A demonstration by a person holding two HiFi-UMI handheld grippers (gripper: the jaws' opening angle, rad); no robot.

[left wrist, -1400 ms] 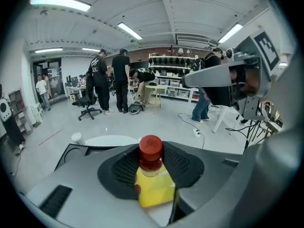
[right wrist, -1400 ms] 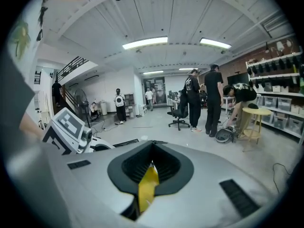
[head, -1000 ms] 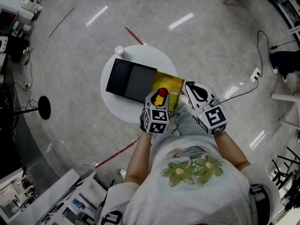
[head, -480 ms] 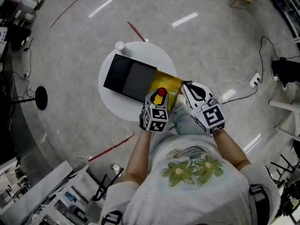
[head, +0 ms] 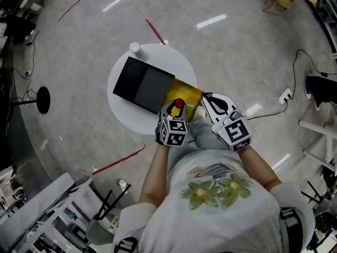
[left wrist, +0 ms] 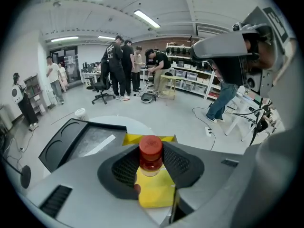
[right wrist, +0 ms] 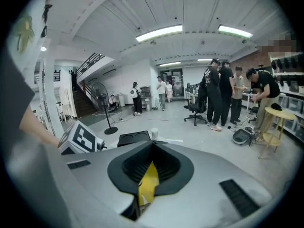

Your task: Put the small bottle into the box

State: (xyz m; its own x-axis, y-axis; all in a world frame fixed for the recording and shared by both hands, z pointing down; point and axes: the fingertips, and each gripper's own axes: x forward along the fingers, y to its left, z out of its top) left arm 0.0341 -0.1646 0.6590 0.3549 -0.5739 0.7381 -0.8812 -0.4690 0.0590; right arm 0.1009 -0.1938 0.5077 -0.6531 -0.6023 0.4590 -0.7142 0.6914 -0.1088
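The small bottle (left wrist: 150,159), amber with a red cap (head: 179,103), stands upright between the pads of my left gripper (left wrist: 151,161), which is shut on it. It hangs just above the open yellow box (left wrist: 154,190) at the near edge of the round white table (head: 124,115). In the head view the left gripper (head: 177,108) is over the box's near end (head: 184,93). My right gripper (right wrist: 148,175) is shut on a yellow flap of the box (right wrist: 149,180), and it sits just right of the left one in the head view (head: 207,103).
A flat black case (head: 142,85) lies on the table beside the yellow box, and shows in the left gripper view (left wrist: 78,139). A small white cup (head: 135,47) stands at the table's far rim. Several people and office chairs stand well beyond the table. Cables run across the floor at right.
The head camera has shifted slightly, so the table sits a little higher in view. Both grippers keep their places at the yellow box, with the bottle still held.
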